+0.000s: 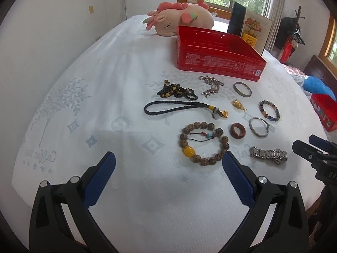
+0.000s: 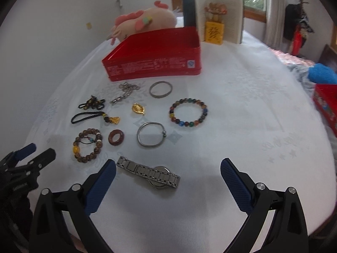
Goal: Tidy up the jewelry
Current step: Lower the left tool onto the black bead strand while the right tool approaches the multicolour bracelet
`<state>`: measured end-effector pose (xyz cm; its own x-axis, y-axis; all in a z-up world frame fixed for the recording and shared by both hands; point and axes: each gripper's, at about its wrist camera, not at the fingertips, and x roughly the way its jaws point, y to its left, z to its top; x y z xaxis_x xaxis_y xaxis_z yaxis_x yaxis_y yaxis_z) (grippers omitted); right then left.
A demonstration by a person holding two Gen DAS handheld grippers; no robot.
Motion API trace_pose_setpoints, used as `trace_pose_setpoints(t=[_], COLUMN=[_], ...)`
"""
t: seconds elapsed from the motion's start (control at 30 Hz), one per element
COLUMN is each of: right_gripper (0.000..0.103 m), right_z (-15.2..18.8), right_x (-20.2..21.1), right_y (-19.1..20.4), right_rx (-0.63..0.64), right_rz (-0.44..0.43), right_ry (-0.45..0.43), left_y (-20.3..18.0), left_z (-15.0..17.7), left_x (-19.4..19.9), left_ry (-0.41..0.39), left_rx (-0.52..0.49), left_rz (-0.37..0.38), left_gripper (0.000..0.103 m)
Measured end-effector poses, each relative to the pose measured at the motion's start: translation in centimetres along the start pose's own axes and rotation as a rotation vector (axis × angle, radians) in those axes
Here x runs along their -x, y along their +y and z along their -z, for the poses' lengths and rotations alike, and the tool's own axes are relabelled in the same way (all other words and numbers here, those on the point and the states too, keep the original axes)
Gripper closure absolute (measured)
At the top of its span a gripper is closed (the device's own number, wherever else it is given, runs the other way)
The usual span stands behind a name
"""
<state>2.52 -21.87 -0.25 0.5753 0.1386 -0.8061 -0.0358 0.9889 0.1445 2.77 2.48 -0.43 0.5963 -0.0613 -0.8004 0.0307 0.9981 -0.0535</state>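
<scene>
Several pieces of jewelry lie on the white cloth in front of an open red tin box (image 1: pixel 219 62) (image 2: pixel 153 65). Nearest my left gripper (image 1: pixel 168 161) is a brown bead bracelet (image 1: pixel 203 142) (image 2: pixel 87 144) with a yellow bead; the gripper is open and holds nothing. A steel watch (image 2: pixel 149 174) (image 1: pixel 268 155) lies just ahead of my right gripper (image 2: pixel 168 167), which is open and empty. Farther off lie a red-brown ring (image 1: pixel 237 130), a silver bangle (image 2: pixel 150 137), a colourful bead bracelet (image 2: pixel 188 112), a gold pendant (image 2: pixel 139 109), a black cord (image 1: pixel 181 108) and a silver chain (image 1: pixel 211 86).
A pink plush toy (image 1: pixel 181 18) lies behind the tin, with an open book and a yellow figure (image 2: pixel 214 31) to its right. Another red box (image 1: pixel 324 111) and a blue cloth (image 2: pixel 323 73) sit at the right edge of the round table (image 1: pixel 105 84).
</scene>
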Motion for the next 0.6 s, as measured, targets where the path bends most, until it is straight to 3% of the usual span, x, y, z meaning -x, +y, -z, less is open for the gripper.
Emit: trace_pose_setpoints(t=[0.17,0.37,0.6], right_gripper=[0.004,0.004,0.005], right_z=[-1.1,-3.5,-5.9], right_x=[-0.5,-1.6,-3.9], right_y=[-0.7,-2.5,-3.6], right_rx=[0.014,-0.017,-0.030], right_rz=[-0.003,-0.005,-0.045], right_ry=[-0.012,0.001,0.057], left_y=[1.6,2.7,1.5], left_z=[-2.1,-6.2,-10.5], left_x=[-1.3,-3.5,-7.5], left_ry=[0.026,0.075,0.145], left_rx=[0.037,0.059,0.014], left_rz=[-0.011,0.037,0.008], left_gripper=[0.003,0.003,0.003])
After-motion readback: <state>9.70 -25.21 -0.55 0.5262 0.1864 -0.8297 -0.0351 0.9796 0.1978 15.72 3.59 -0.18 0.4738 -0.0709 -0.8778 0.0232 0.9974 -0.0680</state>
